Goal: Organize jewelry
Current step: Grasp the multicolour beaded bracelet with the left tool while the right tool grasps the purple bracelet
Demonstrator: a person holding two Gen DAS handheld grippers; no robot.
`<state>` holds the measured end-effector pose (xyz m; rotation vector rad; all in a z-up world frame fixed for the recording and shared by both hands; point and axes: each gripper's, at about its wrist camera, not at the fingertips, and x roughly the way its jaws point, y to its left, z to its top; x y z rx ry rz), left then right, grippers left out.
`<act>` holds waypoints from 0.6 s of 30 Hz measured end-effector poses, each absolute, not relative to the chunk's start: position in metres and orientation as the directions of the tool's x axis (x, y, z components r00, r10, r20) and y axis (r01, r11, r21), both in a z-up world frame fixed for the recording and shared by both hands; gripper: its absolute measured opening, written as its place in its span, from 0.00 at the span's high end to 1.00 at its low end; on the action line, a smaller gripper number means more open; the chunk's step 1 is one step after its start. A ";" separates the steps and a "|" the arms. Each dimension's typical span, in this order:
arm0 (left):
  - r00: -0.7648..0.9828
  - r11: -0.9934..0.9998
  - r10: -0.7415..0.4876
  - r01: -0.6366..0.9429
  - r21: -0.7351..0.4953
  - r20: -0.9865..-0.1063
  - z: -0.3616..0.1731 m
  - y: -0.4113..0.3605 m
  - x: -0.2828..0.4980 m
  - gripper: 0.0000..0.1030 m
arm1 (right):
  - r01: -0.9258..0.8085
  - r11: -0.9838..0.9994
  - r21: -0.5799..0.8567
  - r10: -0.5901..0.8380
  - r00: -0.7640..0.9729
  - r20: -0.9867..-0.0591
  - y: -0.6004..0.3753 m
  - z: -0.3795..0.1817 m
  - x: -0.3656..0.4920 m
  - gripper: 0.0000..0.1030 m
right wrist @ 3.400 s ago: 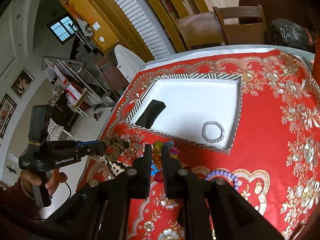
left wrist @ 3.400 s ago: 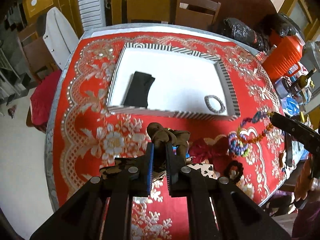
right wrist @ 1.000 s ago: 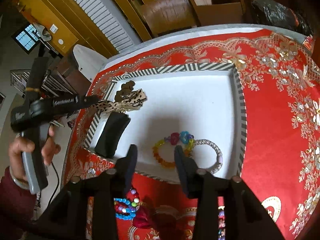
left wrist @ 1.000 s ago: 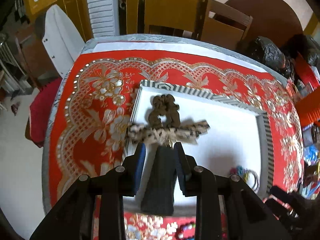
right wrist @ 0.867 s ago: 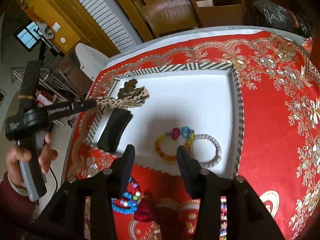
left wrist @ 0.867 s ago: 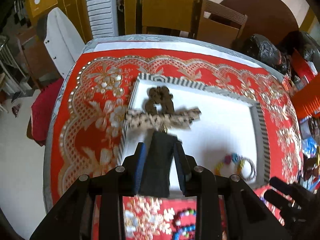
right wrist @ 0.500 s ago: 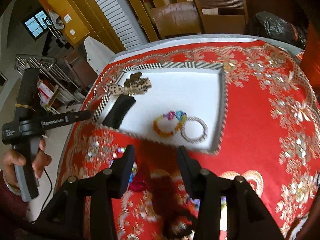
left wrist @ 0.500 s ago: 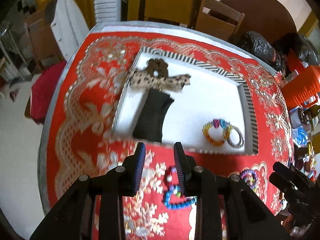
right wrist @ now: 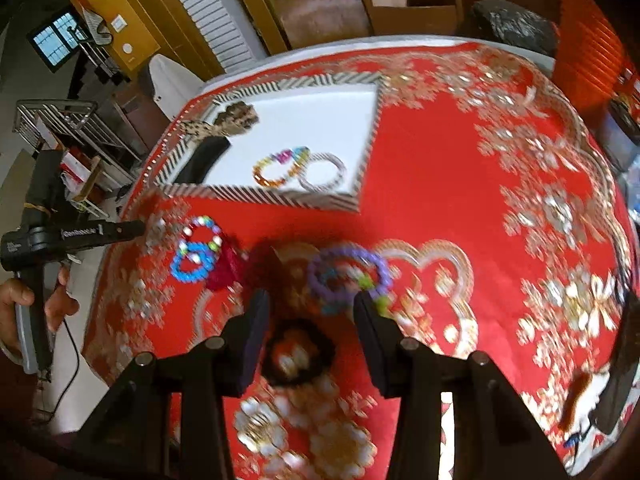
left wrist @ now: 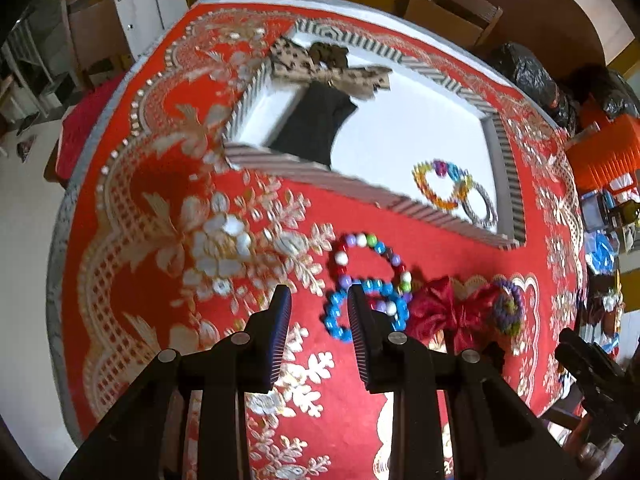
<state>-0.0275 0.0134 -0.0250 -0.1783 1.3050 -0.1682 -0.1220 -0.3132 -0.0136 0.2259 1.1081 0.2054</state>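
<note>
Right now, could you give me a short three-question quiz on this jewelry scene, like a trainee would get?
1. True or false: both sets of jaws are open and hold nothing.
2. How many ring-shaped bracelets lie in the striped tray?
3. Which lies nearest the left gripper? A) blue bead bracelet B) purple bracelet C) leopard bow

Key: 1 true; 2 two, the amber bracelet and the silver bangle; 3 A.
</note>
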 end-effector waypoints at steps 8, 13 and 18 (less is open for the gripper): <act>0.230 0.973 -0.227 0.026 -0.227 -0.946 -0.033 0.006 -0.028 0.90 | 0.007 0.959 0.282 0.253 0.421 -0.871 -0.332 -0.034 -0.137 0.56; 0.218 0.975 -0.222 0.032 -0.220 -0.950 -0.038 0.002 -0.020 0.90 | 0.042 0.958 0.283 0.239 0.423 -0.874 -0.337 -0.044 -0.125 0.56; 0.202 0.979 -0.204 0.039 -0.200 -0.958 -0.047 0.000 -0.008 0.90 | 0.075 0.955 0.286 0.229 0.426 -0.875 -0.342 -0.051 -0.095 0.60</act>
